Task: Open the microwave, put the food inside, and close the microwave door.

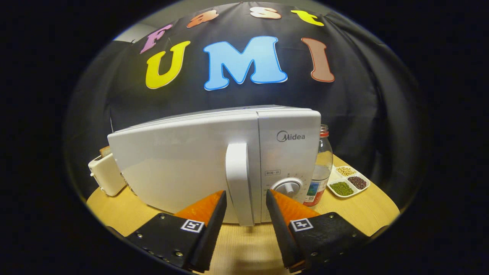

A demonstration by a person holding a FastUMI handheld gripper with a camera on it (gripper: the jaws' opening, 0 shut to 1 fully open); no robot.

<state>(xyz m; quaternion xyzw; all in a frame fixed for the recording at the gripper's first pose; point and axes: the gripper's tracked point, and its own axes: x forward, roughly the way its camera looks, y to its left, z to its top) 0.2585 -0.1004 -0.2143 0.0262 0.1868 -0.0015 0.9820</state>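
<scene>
Your gripper (246, 198) is lined up on the microwave (214, 164) handle (239, 183) — door shut.

Your fingers (208, 208) are spread apart, one on each side of the handle's lower end, neither pressing on it that you can see. The microwave sits mid-table (244, 248), its dial (288, 188) just beyond your right finger. A bottle (322, 168) stands by its right side, a bean tray (348, 180) nearer the table's right edge — and a toaster (107, 173) at the left edge.

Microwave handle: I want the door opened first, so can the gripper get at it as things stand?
Probably yes. The gripper is open, its fingers flanking the microwave handle without pressing on it, with nothing between them.
</scene>
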